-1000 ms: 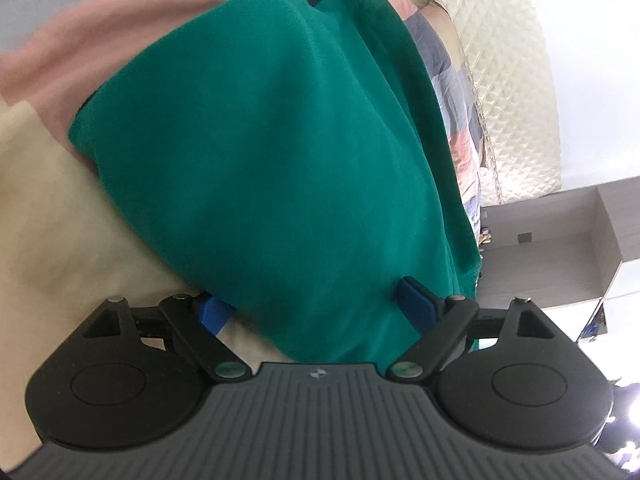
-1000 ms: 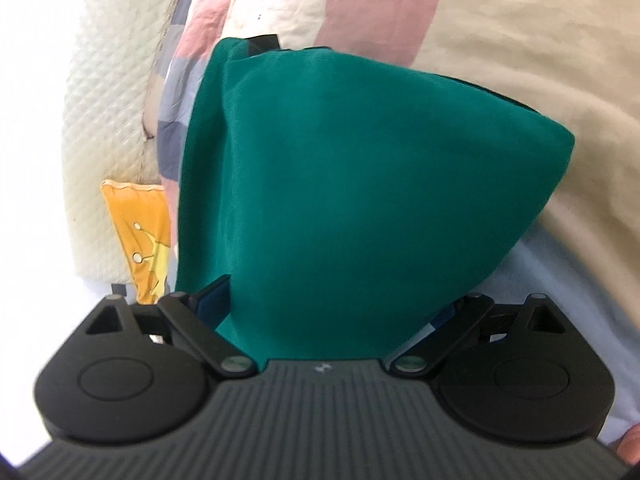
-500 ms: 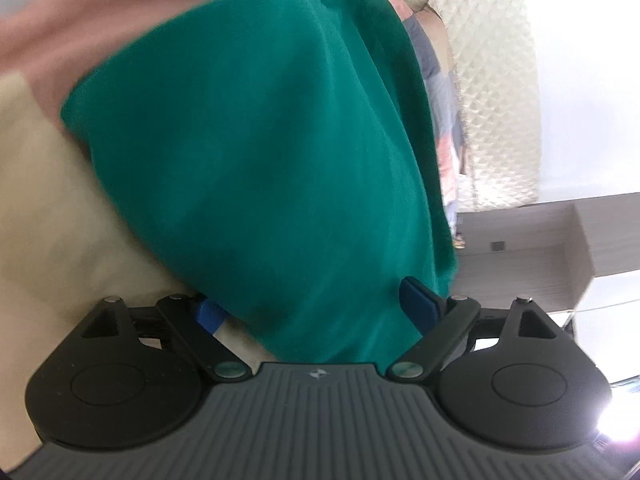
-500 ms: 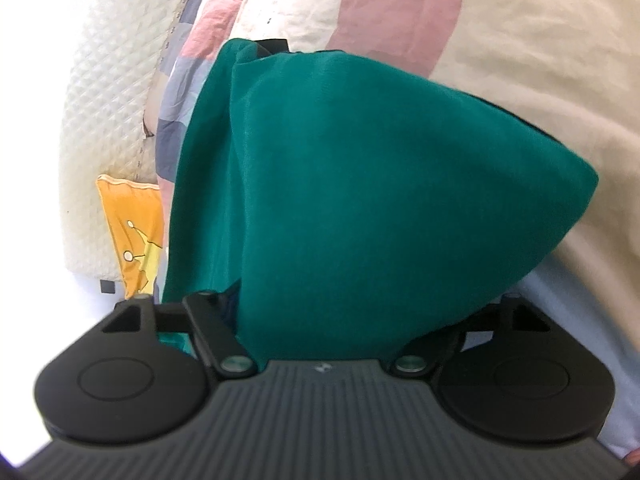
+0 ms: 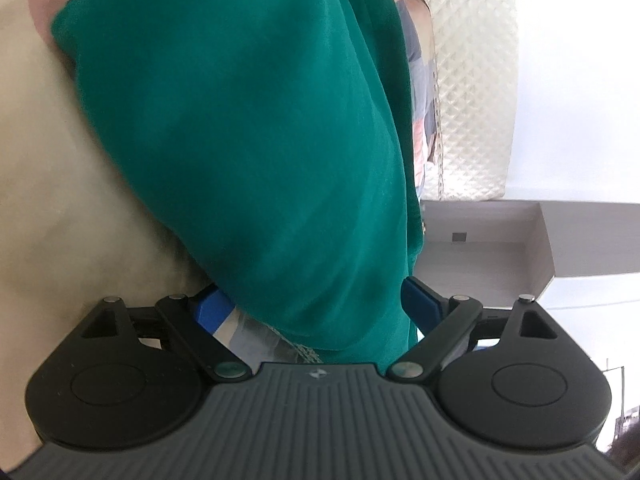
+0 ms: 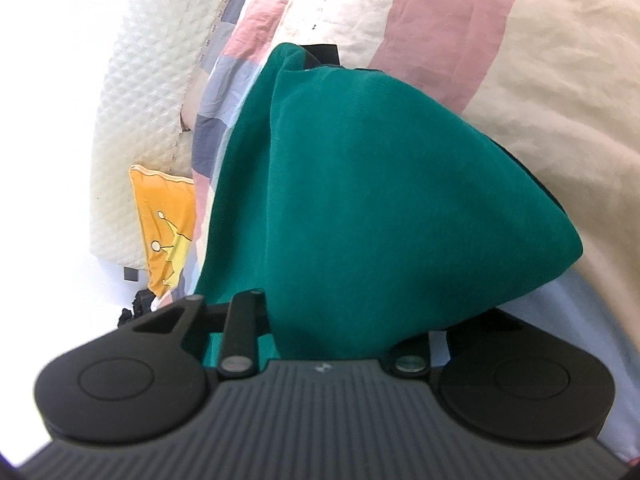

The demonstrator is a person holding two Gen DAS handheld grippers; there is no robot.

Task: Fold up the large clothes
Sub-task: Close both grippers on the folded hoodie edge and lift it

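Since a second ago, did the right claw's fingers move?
Yes. The right claw has just been closing on the green shirt; its finger arms swung inward against the fixed ridged black body.

Green garment [image 5: 256, 152] fills centre of both wrist views, draped right up to the grippers, blocking straight-ahead travel. Left view: open bedspread [image 5: 48, 200] at left; quilted headboard [image 5: 472, 80] and shelf unit [image 5: 492, 240] wall off right. Right view: bedspread free at upper right; orange pillow [image 6: 168, 224] and headboard crowd left.

Matt green knit garment [image 6: 360, 200]; soft, wrinkled patchwork cotton bedsheet [image 6: 540, 60]; quilted cream headboard [image 5: 472, 80]; matt black ribbed plastic gripper bodies.
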